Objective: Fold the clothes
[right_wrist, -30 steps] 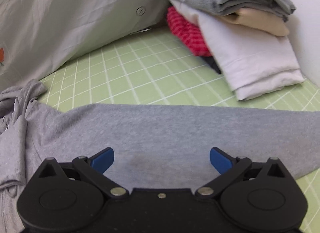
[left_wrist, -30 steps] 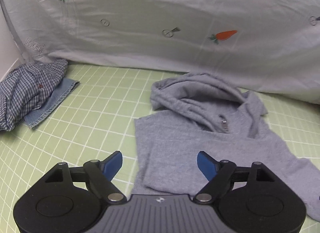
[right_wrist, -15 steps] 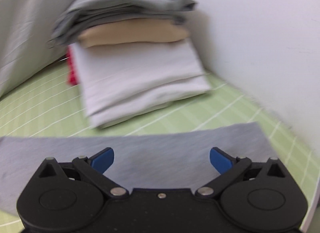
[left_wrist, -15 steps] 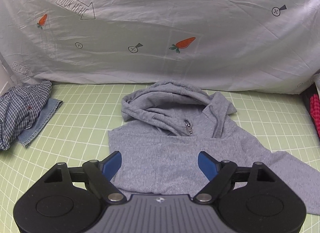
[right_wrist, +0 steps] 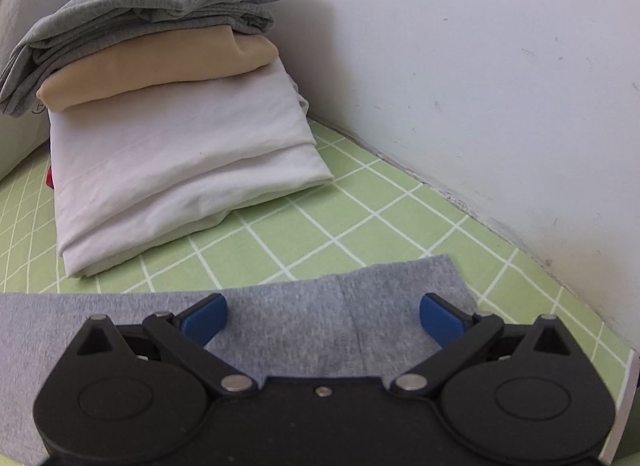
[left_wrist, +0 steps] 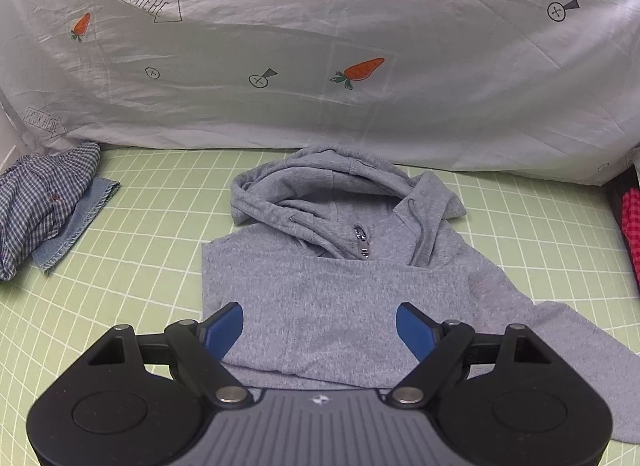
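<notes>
A grey hoodie (left_wrist: 332, 298) lies on the green grid mat, hood toward the far side, its zipper pull (left_wrist: 362, 244) showing at the neck. One sleeve stretches out to the right; its cuff end (right_wrist: 352, 314) shows in the right wrist view. My left gripper (left_wrist: 319, 328) is open and empty, hovering over the hoodie's near part. My right gripper (right_wrist: 323, 316) is open and empty, just above the sleeve's cuff end.
A stack of folded clothes (right_wrist: 168, 137), grey on beige on white, stands by the white wall (right_wrist: 480, 65) at the right. A checked shirt on denim (left_wrist: 44, 201) lies at the far left. A printed grey sheet (left_wrist: 320, 45) hangs behind. A red garment (left_wrist: 632, 225) shows at the right edge.
The left gripper has drawn back and swung to face the hoodie squarely. The right gripper has travelled right along the sleeve to its cuff end. Both stay open.
</notes>
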The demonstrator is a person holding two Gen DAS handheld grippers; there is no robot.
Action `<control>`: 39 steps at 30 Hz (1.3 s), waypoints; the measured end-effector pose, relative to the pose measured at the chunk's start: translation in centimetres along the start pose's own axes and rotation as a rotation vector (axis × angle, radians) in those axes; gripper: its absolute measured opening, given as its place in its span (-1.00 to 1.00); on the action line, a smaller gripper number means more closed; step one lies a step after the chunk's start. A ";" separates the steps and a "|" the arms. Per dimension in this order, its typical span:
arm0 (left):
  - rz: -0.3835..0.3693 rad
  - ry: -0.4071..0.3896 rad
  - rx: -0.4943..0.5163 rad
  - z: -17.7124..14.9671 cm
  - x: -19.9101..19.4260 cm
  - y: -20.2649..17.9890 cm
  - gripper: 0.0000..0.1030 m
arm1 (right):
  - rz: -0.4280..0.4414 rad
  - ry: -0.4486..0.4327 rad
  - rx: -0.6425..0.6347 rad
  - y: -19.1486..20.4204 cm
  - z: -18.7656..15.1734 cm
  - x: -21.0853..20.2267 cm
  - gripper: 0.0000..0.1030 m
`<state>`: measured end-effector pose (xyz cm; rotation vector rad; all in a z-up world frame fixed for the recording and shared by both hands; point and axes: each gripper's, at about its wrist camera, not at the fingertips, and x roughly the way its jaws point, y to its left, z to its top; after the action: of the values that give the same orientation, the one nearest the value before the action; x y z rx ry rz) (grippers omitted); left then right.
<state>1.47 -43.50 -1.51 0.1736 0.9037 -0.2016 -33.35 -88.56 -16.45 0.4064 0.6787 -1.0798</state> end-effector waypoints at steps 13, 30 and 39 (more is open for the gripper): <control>-0.047 -0.040 -0.059 -0.2 -1.5 1.0 0.63 | 0.033 -0.003 0.017 0.1 0.2 -1.5 -0.66; -0.031 0.005 -0.177 -3.9 -3.1 8.7 0.64 | 0.392 -0.135 -0.031 11.7 1.6 -14.9 -0.88; 0.001 0.051 -0.198 -3.3 -0.5 12.6 0.64 | 0.617 -0.131 -0.142 25.8 1.4 -17.8 -0.88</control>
<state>1.78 -30.55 -2.30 -0.0044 0.9685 -0.1068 -15.01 -66.52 -3.79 0.3834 0.4621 -0.4657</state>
